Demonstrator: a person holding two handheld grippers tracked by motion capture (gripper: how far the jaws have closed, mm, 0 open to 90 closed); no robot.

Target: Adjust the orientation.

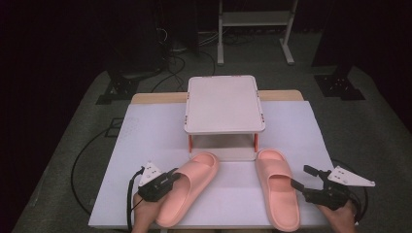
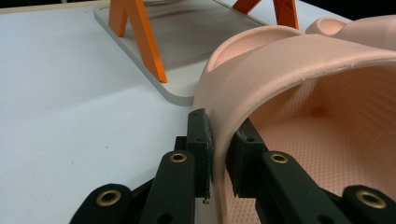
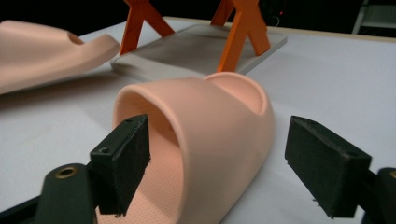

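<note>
White tabletop (image 1: 233, 194): left claw (image 2: 219, 154) clenches dimpled slipper strap (image 2: 280, 60); right claw (image 3: 224, 168) released.

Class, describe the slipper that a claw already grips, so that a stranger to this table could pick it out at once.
Start at the small white stand mid-table; two pink slippers lie in front of it. Take the left slipper, which is angled toward the stand. Unlike the right slipper, its strap edge is pinched by the left claw.

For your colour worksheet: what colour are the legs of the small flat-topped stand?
Orange legs, clearest in the left gripper view.
</note>
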